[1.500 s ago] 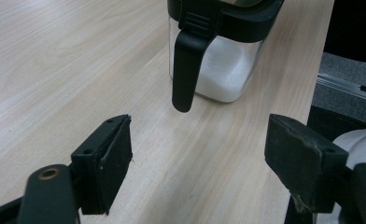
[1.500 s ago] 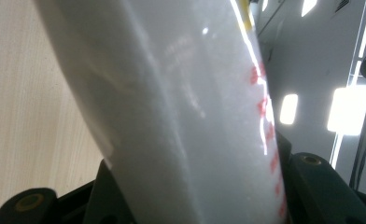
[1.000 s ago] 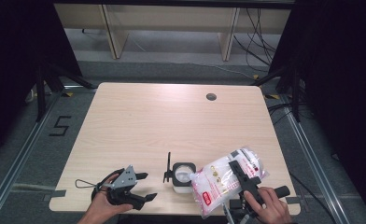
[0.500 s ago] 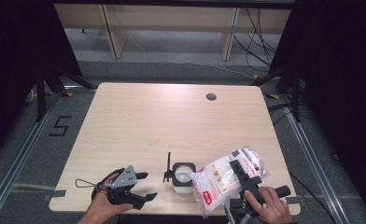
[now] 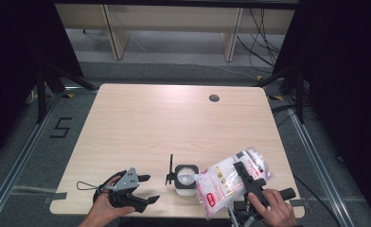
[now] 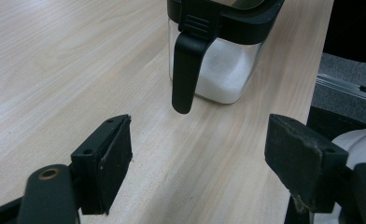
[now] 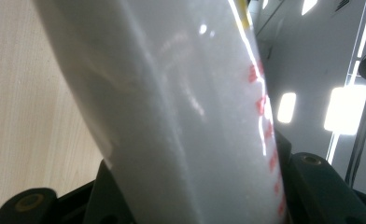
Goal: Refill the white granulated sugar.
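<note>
The right tongs [image 5: 244,174] are clamped on a clear bag [image 5: 231,182] of white grains, tilted over the open jar [image 5: 185,178] at the near edge of the bench [image 5: 174,123]. The left tongs [image 5: 145,188] hover spread apart and empty, left of the jar's black handle [image 6: 186,70]

In the right gripper view, the clear bag of white powder [image 7: 172,121] runs off the top and bottom edges, its red print too blurred to read. At 12 o'clock in the left gripper view, the lidded jar [image 6: 223,51] is cut off. From above, the bag covers the right gripper [image 5: 246,176] in part.
</note>
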